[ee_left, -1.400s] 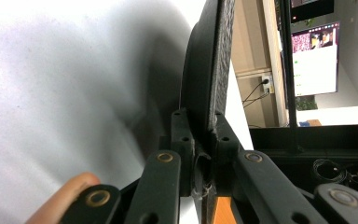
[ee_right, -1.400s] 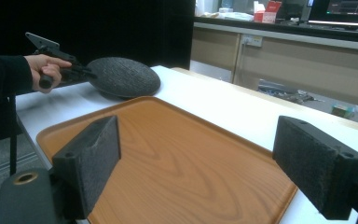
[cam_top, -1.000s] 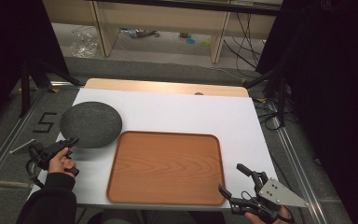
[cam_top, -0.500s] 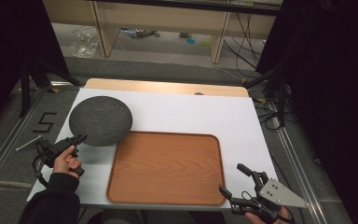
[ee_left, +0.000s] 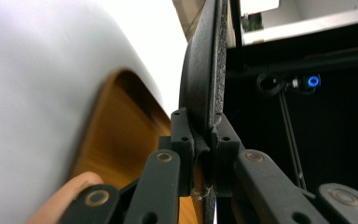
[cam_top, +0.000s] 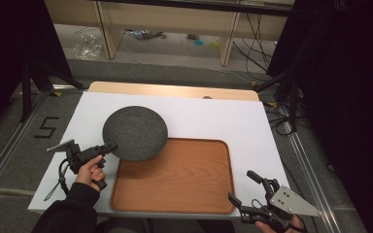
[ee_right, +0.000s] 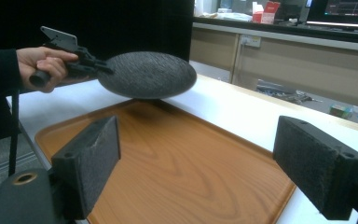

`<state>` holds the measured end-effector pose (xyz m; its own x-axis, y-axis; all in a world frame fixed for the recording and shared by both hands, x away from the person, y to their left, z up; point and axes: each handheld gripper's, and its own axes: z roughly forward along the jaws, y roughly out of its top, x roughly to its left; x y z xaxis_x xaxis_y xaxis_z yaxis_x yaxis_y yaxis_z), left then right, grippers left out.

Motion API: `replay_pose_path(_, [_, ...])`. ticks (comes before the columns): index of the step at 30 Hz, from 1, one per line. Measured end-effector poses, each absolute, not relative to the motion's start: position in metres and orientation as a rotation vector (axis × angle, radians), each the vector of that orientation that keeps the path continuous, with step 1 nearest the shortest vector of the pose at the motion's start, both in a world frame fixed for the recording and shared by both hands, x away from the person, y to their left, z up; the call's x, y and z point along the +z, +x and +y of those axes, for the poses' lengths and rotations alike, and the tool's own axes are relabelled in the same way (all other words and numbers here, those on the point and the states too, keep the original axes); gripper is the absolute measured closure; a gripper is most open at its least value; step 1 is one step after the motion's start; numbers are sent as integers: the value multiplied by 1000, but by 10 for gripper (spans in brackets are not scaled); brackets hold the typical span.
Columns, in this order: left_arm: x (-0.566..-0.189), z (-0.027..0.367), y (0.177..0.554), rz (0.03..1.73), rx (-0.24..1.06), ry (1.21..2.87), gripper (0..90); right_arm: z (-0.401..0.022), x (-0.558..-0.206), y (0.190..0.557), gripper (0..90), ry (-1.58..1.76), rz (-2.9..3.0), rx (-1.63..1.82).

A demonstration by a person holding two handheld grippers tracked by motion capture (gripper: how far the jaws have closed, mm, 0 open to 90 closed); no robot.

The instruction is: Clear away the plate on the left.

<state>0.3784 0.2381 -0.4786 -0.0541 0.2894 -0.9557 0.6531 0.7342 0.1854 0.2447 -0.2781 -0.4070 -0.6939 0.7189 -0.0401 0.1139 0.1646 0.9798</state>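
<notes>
- the left gripper (cam_top: 108,147) was at the left side of the table, held in the person's left hand (cam_top: 90,171).
- its two black jaws were pinched tight on the near edge of a round dark grey plate (cam_top: 135,132).
- in the left gripper view the plate (ee_left: 204,74) stood edge-on between the jaws, and its rim sat right in the pinch.
- the plate was up in the air, not on the table. in the right gripper view the plate (ee_right: 147,74) hung above the far left corner of the tray, with a dark shadow under it.
- from the high view, the plate covered the tray's far left corner and some of the white sheet (cam_top: 223,116) next to it.
- the brown wooden tray (cam_top: 179,179) lay flat on the white sheet, near the person's side of the table.
- the right gripper (cam_top: 248,189) was at the near right corner of the table, just beside the tray.
- its jaws were wide apart and held nothing. in the right gripper view the two dark pads (ee_right: 95,158) stood far from each other, with the tray (ee_right: 182,172) seen between them.
- a grey three-cornered plate (cam_top: 291,201) sat on top of the right gripper.
</notes>
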Motion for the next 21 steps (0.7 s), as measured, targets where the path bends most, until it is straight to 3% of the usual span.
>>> replay_pose_path(21, [-477, 171, 364, 1595, -524, 1041, 807, -279, -406, 243, 158, 801, 1943, 1569])
